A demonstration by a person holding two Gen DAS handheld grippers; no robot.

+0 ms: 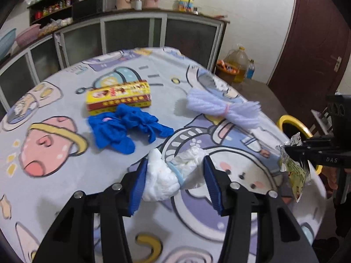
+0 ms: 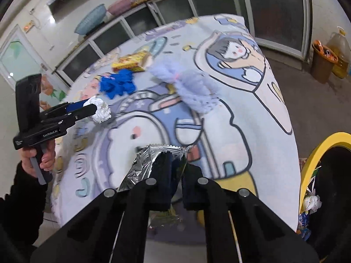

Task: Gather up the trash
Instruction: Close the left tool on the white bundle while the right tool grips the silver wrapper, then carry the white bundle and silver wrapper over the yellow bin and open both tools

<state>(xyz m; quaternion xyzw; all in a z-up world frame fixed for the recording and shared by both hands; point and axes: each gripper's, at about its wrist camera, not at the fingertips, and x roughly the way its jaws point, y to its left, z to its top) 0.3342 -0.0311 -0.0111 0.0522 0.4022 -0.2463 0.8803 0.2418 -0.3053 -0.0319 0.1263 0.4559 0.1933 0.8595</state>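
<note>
Trash in both grippers at once: crumpled white tissue (image 1: 169, 175) clenched between the blue pads (image 1: 137, 188) of the left gripper (image 1: 173, 182), foil snack wrapper (image 2: 151, 160) pinched flat by the right gripper (image 2: 175, 171), jaws nearly closed on it. Still lying on the cartoon tablecloth (image 1: 65, 175) beyond the left jaws: blue gloves (image 1: 125, 127), yellow-and-red box (image 1: 119, 96), lilac yarn bundle (image 1: 219, 107). Just right of the right jaws and below table level: yellow-rimmed bin (image 2: 311, 153), already holding scraps.

Risks from here:
- Tissue slipping out in transit; soft, springy wad, caught mostly by its sides, bulging forward past the pads.
- Wrapper sliding free; slick foil, held apparently near one end only, though blur hides the exact bite.
- Drop short of the bin if released before clearing the table edge.
- Grippers colliding, both heading toward one narrow opening.
- Yarn snagged and dragged off the table by a low pass.
</note>
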